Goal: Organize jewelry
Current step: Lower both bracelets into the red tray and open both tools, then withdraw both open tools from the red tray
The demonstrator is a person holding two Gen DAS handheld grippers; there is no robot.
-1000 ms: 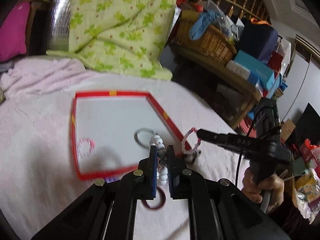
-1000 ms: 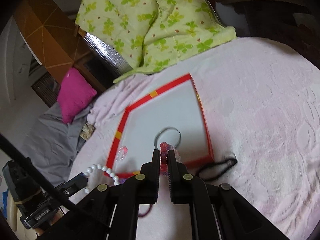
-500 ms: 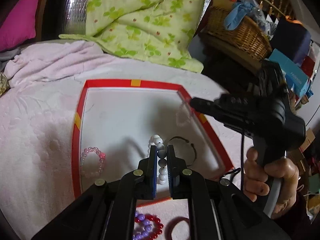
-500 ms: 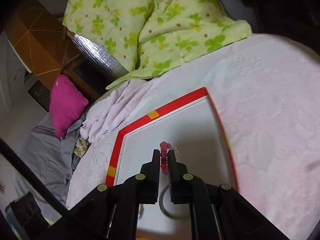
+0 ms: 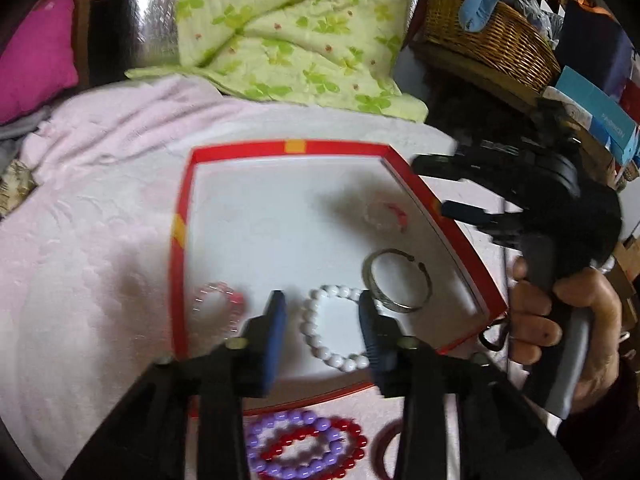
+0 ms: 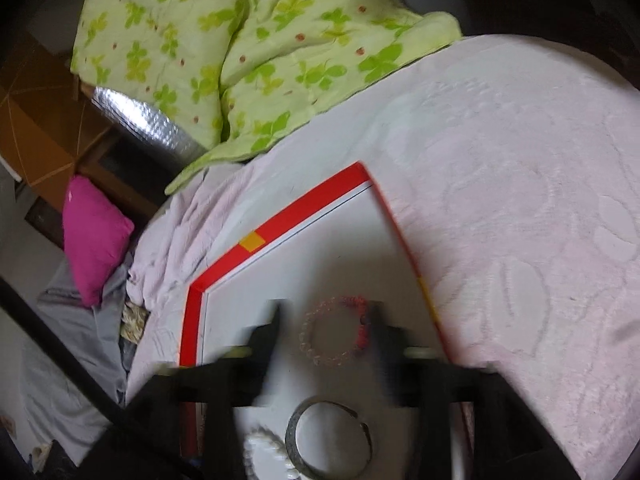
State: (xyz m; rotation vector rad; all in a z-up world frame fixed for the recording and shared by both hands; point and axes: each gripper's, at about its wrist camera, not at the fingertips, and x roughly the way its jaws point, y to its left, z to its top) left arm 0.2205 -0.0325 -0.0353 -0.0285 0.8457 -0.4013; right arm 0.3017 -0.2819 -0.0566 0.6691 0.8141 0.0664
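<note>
A shallow red-rimmed tray with a white floor lies on the pink bedcover. My left gripper hovers low over its near edge, jaws opening. The white bead bracelet lies flat on the tray between its blue pads. My right gripper is over the tray's far right part, jaws opening wide and blurred. A clear-and-red bead bracelet lies loose between them. It shows blurred in the left wrist view as the clear-and-red bracelet, below the right gripper. A silver bangle and a pink bead bracelet also lie in the tray.
On the cover in front of the tray lie a purple bead bracelet, a red bead bracelet and a dark red bangle. A black hair tie lies by the tray's right corner. A green quilt and wicker basket stand behind.
Both grippers were shut on bracelets and have opened. The white bracelet and the clear-and-red bracelet now lie on the tray. Both hands came forward and lower over the tray.
</note>
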